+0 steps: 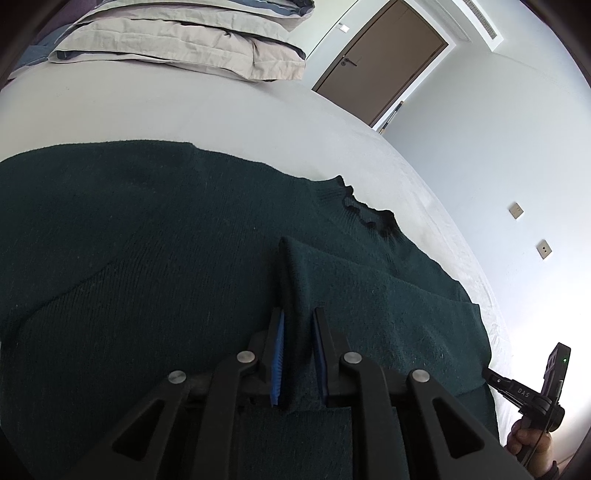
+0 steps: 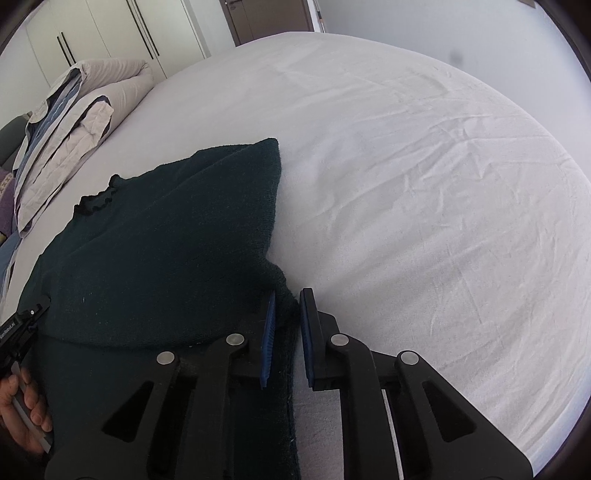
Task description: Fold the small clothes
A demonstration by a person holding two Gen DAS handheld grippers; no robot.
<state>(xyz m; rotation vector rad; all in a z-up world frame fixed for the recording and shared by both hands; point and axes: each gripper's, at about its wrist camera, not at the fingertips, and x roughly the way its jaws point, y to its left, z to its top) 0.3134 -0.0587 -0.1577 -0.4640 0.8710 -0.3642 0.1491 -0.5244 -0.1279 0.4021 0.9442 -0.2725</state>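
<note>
Nearest in the left wrist view: left gripper (image 1: 298,325), blue-padded fingers (image 1: 277,363) pinched on a raised ridge of the dark green sweater (image 1: 147,258), fabric standing up between the pads. Same in the right wrist view: right gripper (image 2: 286,314) clamped on the sweater's (image 2: 166,240) edge, a roll of knit caught between its blue pads (image 2: 266,347), though a slight gap beside the right-hand pad leaves the firmness of the grip hard to judge.

Just beyond: sweater spread on the white bed sheet (image 2: 424,184), partly folded, one layer lying over another. Ruffled black-trimmed collar (image 1: 369,214) farther out, toward the bed's right edge in the left view; same collar (image 2: 98,199) up and left in the right view.

At the margins: right gripper's black body (image 1: 532,391) at the lower right of the left view, marked "DAS", a hand (image 1: 532,443) on its grip. Left gripper's body (image 2: 16,332) at the lower left of the right view, a hand (image 2: 26,413) below it.

Farther: stacked beige and blue bedding (image 1: 177,37) at the head of the bed, also seen as a pile (image 2: 70,125) in the right view.

Farthest: brown door (image 1: 384,59), two wall plates (image 1: 515,210), white wardrobe doors (image 2: 110,33) with dark handles.
</note>
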